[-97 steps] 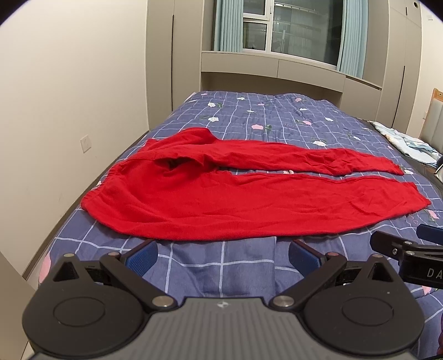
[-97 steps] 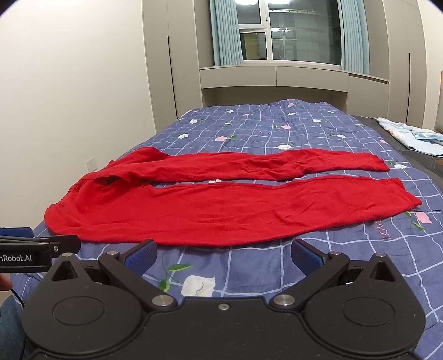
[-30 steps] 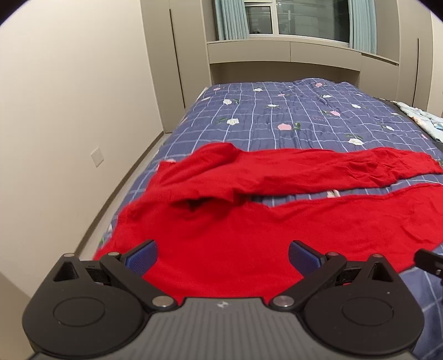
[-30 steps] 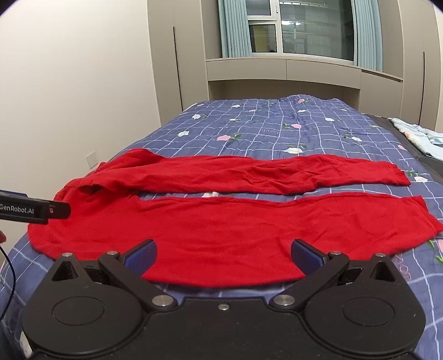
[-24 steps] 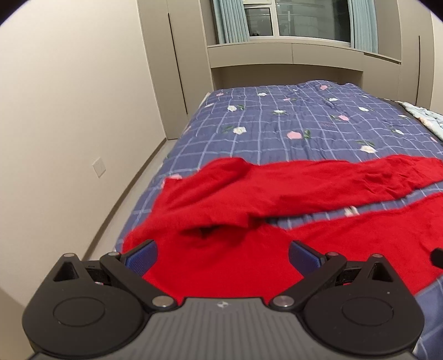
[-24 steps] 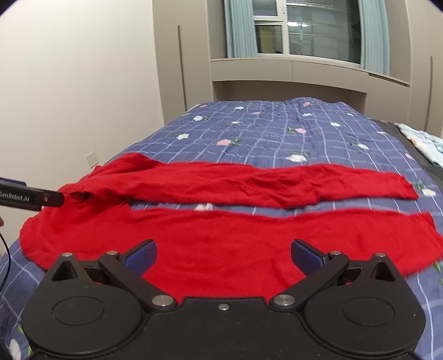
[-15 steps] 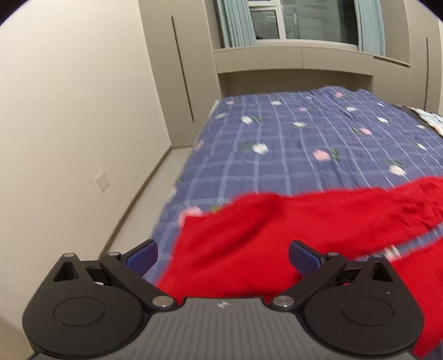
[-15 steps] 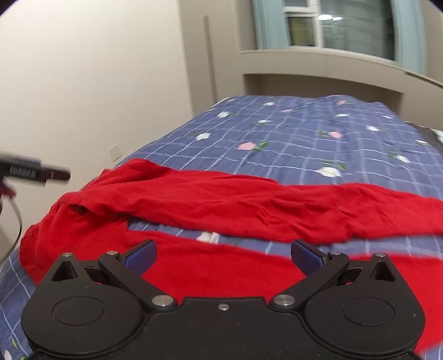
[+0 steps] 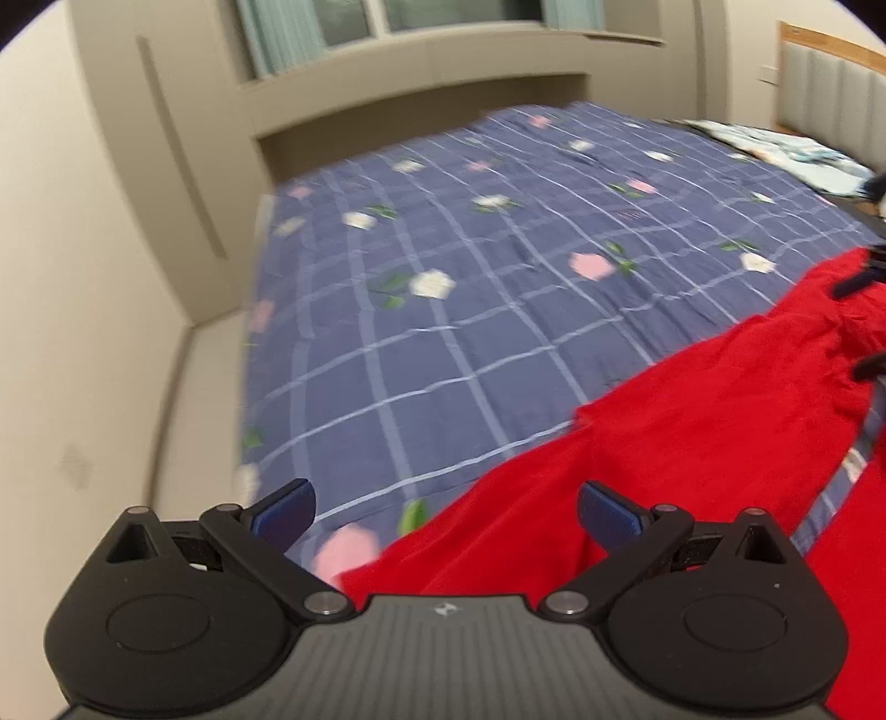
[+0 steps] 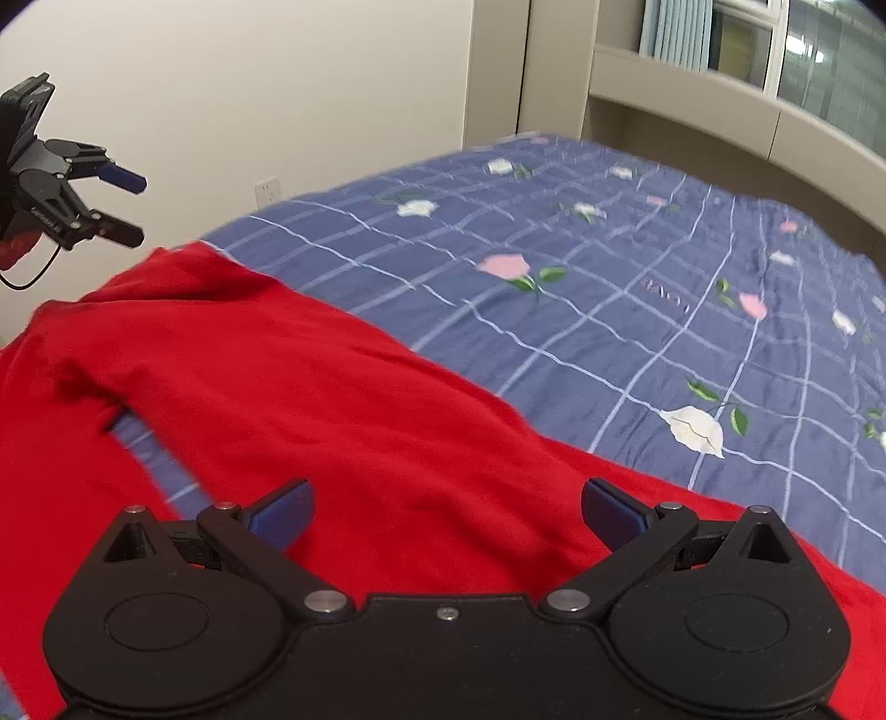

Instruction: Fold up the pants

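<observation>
Red pants (image 10: 288,399) lie spread across a bed (image 9: 443,310) covered in a blue checked quilt printed with pink and white flowers, in a bedroom with pale walls and built-in cabinets beneath a window (image 10: 775,50). Seen from the right wrist camera, the right tongs (image 10: 446,512) hang low over the upper leg of the garment, their blue-padded fingers (image 10: 279,512) spread wide apart with nothing between them but red cloth lying flat below. A strip of quilt shows between the two legs at the lower left of that view. The left tongs (image 10: 127,207) appear at the far left edge of the same view, raised above the waist end of the pants near the wall, likewise parted and holding nothing. From the left wrist camera, those tongs (image 9: 446,512) point over the far edge of the garment, where the red fabric (image 9: 664,443) meets the bare quilt; a pink flower shows just below the left finger (image 9: 282,512). The picture is blurred, and dark parts of the other tool poke in at its right edge. A light patterned cloth (image 9: 775,149) lies at the far corner of the bed, well apart from the pants, beside a padded headboard (image 9: 830,94)
</observation>
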A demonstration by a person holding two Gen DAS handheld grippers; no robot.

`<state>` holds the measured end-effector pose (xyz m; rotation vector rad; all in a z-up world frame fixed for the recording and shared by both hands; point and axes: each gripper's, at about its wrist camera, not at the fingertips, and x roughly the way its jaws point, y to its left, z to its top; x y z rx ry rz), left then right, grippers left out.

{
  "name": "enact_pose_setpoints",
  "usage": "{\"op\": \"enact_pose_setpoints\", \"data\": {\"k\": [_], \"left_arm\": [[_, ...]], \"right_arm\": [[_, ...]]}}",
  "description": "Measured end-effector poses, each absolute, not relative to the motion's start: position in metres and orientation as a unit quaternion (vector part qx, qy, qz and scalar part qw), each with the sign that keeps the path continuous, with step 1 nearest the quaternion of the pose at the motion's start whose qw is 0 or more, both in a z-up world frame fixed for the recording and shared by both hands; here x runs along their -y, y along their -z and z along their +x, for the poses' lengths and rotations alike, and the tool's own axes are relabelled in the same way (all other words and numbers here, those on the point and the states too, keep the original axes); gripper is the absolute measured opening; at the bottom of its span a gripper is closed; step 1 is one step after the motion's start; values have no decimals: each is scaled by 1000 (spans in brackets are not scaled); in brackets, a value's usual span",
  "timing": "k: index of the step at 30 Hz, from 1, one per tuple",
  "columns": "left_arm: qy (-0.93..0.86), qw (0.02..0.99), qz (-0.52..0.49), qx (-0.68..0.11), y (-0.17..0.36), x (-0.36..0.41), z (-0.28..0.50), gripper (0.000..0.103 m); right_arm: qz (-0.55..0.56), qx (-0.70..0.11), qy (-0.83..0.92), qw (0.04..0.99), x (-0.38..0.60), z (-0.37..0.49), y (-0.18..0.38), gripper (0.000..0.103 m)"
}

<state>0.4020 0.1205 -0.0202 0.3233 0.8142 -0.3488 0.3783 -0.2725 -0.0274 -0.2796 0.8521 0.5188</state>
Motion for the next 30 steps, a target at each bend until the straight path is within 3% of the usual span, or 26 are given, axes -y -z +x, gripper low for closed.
{"op": "enact_pose_setpoints", "data": {"k": [6,9,11,16,20,23,25,26,28,30], "left_arm": [[246,848,190,-430,38,-103,438,99],[267,832,178,-453,40,-102,448,80],[281,819,166,-472,43,-101,453,57],[263,799,184,-508,54,-98,454,10],[239,807,199,-502,54,-94,451,5],[225,815,221,-487,49,-88,445,4],[209,823,235,-473,44,-86,439,4],[198,829,237,-466,40,-86,436,4],[179,841,240,-451,31,-86,431,4],[166,853,248,-429,20,-84,425,4]], "right_arm": [[-123,-433,-240,860,296,423,41,92],[-131,-446,-237,853,308,443,46,85],[-129,-456,-240,847,314,455,50,82],[-102,-474,-270,832,316,473,57,82],[-100,-476,-285,826,299,481,61,82],[-101,-481,-290,821,285,486,65,62],[-110,-480,-297,818,277,482,66,28],[-106,-483,-308,813,274,481,65,18],[-124,-482,-317,808,267,474,63,8],[-150,-474,-315,809,260,470,57,6]]}}
